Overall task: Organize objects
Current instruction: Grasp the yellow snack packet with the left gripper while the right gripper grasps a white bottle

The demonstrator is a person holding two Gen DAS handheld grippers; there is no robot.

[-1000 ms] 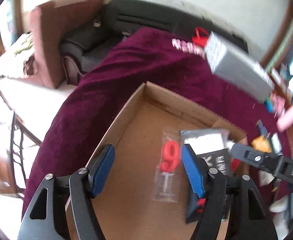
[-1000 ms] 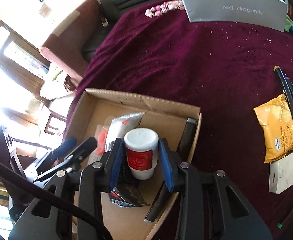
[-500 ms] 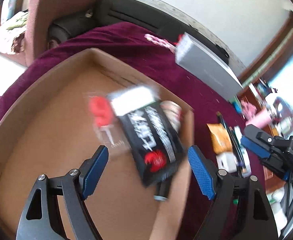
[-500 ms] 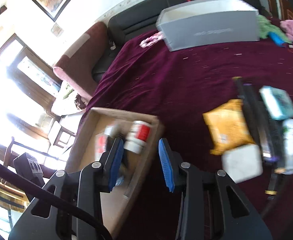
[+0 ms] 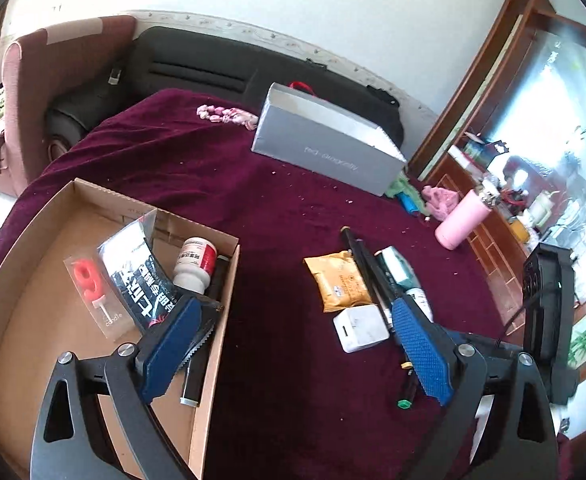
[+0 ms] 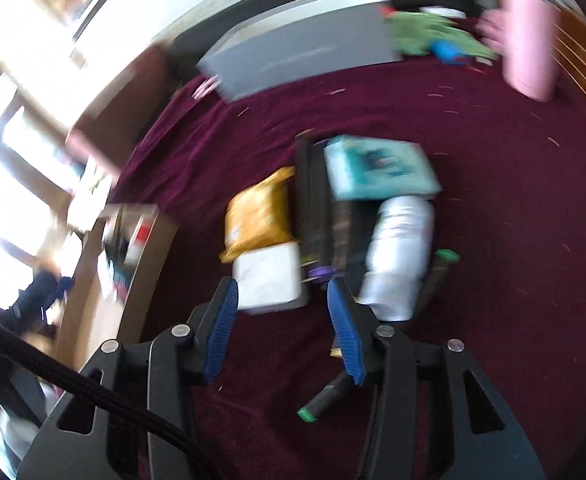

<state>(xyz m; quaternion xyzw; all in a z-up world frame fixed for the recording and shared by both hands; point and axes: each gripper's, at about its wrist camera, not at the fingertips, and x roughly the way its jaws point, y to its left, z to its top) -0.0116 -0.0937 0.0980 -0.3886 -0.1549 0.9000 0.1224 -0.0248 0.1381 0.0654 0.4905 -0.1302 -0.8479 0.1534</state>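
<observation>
Both claws are open and hold nothing. The right claw (image 6: 283, 316) hangs just over the white block (image 6: 271, 282) on the bed (image 5: 293, 208), probably to carry it into the cardboard box (image 5: 213, 320); the left claw (image 5: 297, 344) waits between them.

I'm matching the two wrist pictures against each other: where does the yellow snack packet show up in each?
Left wrist: yellow snack packet right of centre, flat on the maroon cloth.
Right wrist: centre-left, blurred, beyond the open right tongs.
Shared landmark: white adapter block touching the packet's near end.
</observation>
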